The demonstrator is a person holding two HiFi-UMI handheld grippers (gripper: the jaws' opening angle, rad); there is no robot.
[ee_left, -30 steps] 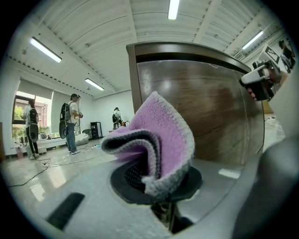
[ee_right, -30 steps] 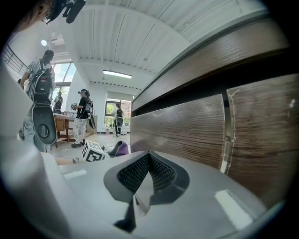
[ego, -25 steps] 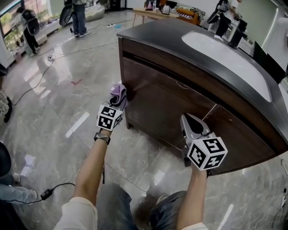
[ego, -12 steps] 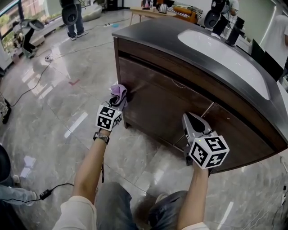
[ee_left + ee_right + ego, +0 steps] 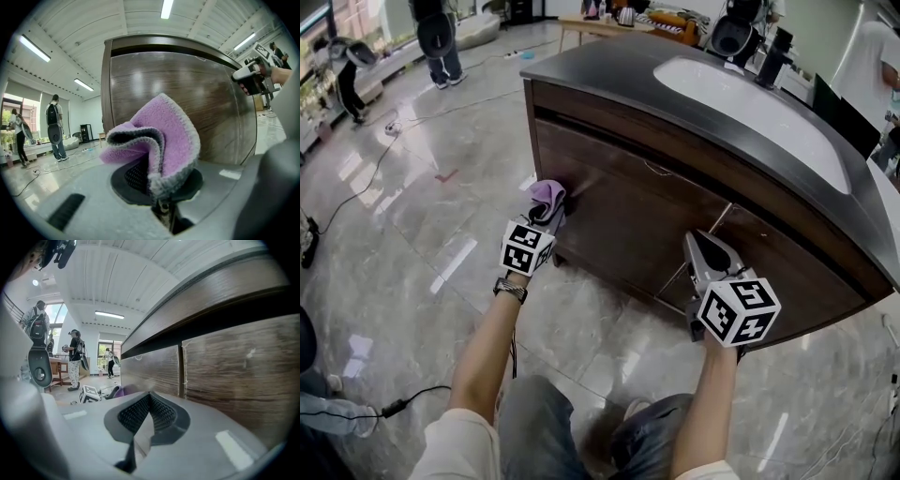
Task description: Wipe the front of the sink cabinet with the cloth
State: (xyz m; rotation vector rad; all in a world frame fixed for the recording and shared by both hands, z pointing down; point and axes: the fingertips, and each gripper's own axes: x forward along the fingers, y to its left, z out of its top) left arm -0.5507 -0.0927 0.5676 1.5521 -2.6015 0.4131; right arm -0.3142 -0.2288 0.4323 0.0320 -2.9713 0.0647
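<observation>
The left tongs point(image 5: 548, 202) are clamped on a folded purple cloth with a grey edge point(image 5: 164, 136), which stands up from between the jaws. They hold it at the near left corner of the dark wood cabinet front point(image 5: 628, 206), low down by the floor. The cloth looks pressed to the wood, though I cannot tell whether it really touches.

The right tongs point(image 5: 698, 239) have their jaws together with nothing between them. They point at the right part of the front, close beside the seam between two door panels.

Each pair carries a cube point(image 5: 738, 311) with black-and-white square patterns. Above the cabinet, a white sink point(image 5: 750, 103) sits in a dark countertop point(image 5: 609, 66). People stand far off at the left on the glossy grey floor point(image 5: 412, 216).
</observation>
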